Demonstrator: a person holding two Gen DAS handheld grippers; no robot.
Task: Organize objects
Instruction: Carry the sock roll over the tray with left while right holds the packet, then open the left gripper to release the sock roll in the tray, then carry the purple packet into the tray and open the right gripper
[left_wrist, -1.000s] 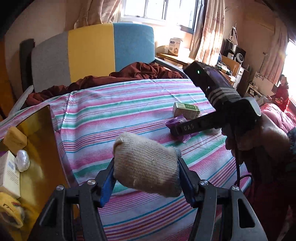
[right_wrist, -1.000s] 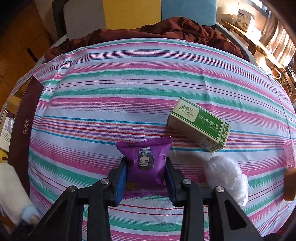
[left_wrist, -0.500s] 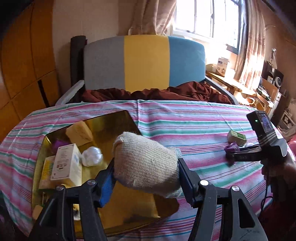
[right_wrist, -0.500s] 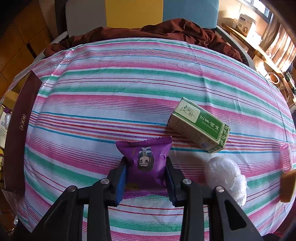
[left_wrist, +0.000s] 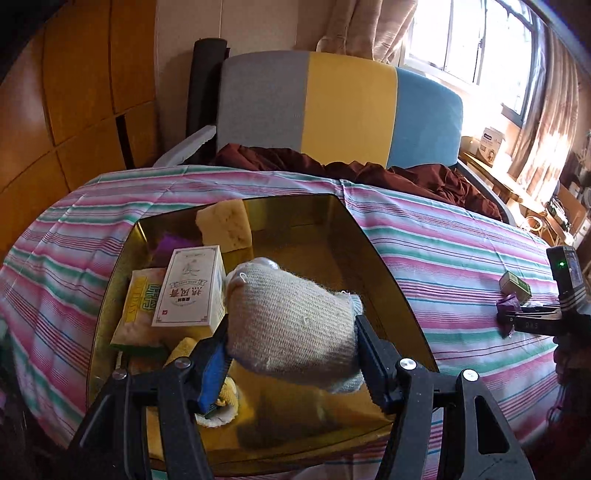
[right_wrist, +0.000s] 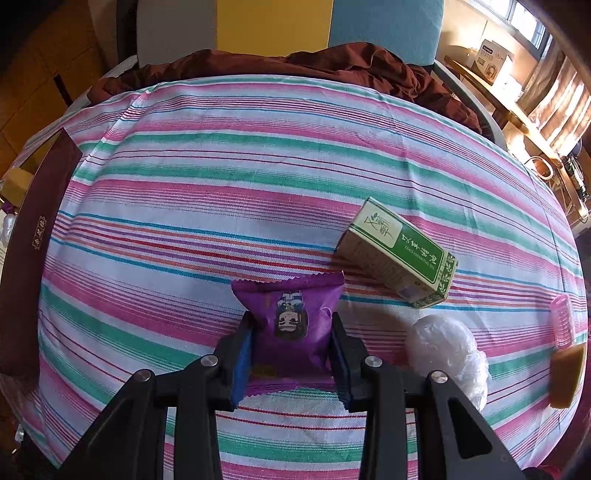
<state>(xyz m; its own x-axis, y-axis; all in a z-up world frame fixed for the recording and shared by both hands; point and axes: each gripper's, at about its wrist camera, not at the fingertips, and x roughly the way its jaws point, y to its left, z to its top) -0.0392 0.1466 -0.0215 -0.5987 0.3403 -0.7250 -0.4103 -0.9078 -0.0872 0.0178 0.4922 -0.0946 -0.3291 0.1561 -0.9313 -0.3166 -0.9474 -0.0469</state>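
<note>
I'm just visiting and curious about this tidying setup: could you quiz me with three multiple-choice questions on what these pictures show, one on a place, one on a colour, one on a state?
1. Where is the green box?
A. in the gold tray
B. on the striped cloth
C. on the chair

2. What colour is the packet between the right gripper's fingers?
A. purple
B. yellow
C. white

3. What is the left gripper doing?
A. open, holding nothing
B. clamping a sponge
C. clamping a knit glove

Answers:
1 B: it lies on the cloth, beyond the packet.
2 A: its wrapper is purple.
3 C: the glove is squeezed between its fingers, over the tray.
</note>
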